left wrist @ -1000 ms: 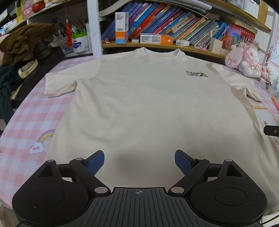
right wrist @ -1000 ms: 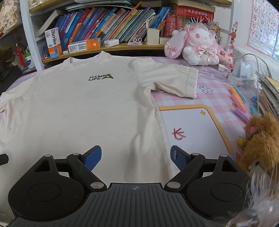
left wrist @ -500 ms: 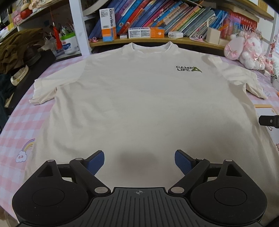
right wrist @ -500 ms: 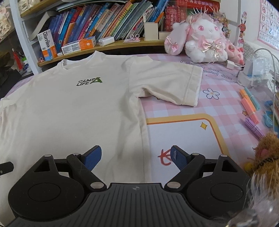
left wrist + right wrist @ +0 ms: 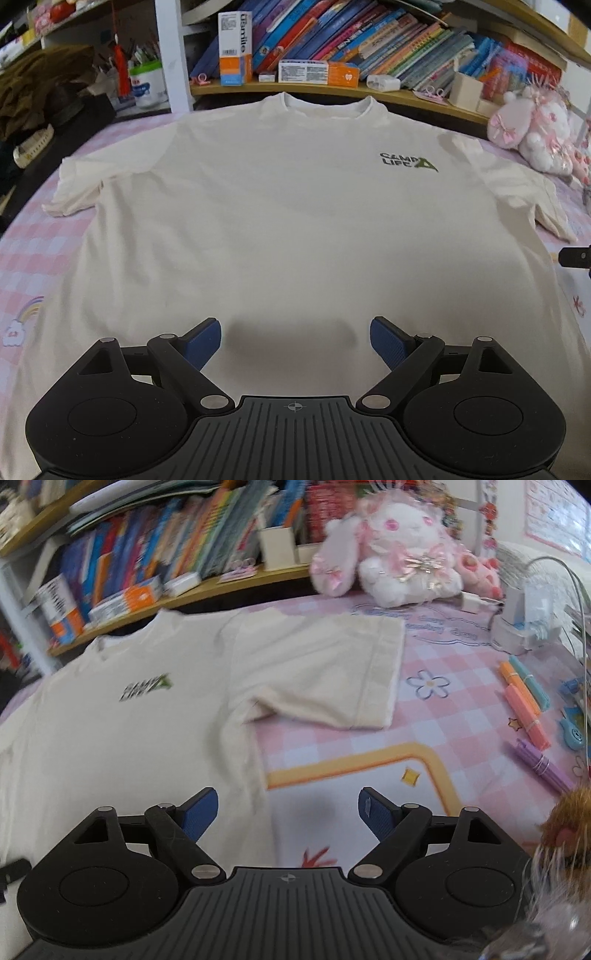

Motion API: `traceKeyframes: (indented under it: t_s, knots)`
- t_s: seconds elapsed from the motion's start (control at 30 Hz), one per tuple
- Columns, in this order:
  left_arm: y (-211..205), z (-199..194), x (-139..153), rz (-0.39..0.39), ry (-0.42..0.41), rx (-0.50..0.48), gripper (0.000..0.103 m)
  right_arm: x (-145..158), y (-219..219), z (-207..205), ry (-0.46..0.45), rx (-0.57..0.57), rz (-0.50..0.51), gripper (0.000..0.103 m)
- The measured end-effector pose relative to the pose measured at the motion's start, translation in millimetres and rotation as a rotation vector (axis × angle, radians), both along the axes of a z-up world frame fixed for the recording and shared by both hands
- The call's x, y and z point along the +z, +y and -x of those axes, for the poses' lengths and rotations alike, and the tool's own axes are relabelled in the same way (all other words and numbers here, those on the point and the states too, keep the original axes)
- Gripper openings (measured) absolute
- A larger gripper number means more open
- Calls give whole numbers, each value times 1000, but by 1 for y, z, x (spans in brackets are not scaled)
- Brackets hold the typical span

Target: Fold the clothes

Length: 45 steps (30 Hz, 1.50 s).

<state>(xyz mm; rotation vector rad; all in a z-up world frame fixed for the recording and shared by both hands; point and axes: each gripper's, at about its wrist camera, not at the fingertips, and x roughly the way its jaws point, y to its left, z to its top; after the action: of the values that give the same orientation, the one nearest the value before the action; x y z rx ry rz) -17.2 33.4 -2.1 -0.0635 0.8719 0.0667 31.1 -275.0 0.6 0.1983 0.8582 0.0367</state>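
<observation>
A cream T-shirt (image 5: 280, 221) with a small green chest logo (image 5: 406, 162) lies flat, front up, on the pink checked table cover, collar toward the bookshelf. My left gripper (image 5: 295, 341) hovers open over the shirt's lower middle, nothing between its blue pads. In the right wrist view the same T-shirt (image 5: 122, 720) fills the left side, its right sleeve (image 5: 332, 672) spread out toward the right. My right gripper (image 5: 288, 812) is open above the shirt's right side edge and the mat beside it, holding nothing. A tip of the right gripper (image 5: 576, 256) shows at the left view's right edge.
A bookshelf (image 5: 332, 48) with books and boxes runs behind the collar. A pink plush rabbit (image 5: 399, 546) sits at the back right. Highlighters (image 5: 524, 698), a charger (image 5: 524, 620) and a brown furry toy (image 5: 569, 827) lie to the right. Dark clothes (image 5: 33, 96) are piled at the left.
Both grippers have shifted rightward across the shirt and stayed open. The right one now looks more at the sleeve and mat, with motion blur.
</observation>
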Motion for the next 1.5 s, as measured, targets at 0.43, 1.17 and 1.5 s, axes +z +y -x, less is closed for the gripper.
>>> traceKeyframes:
  t_s: [0.43,1.17,1.5]
  knots:
    - [-12,-1,-11,-42,15,-78,94,-7,-49,-59,43,-190,-127,64]
    - [-12,1,-16,-46,0,-67,103,-17,-57,-112,-18,-145,70,10]
    - [-9,5,-16,-44,-12,-104,103,21,-23,-127,-103,-51,161,7]
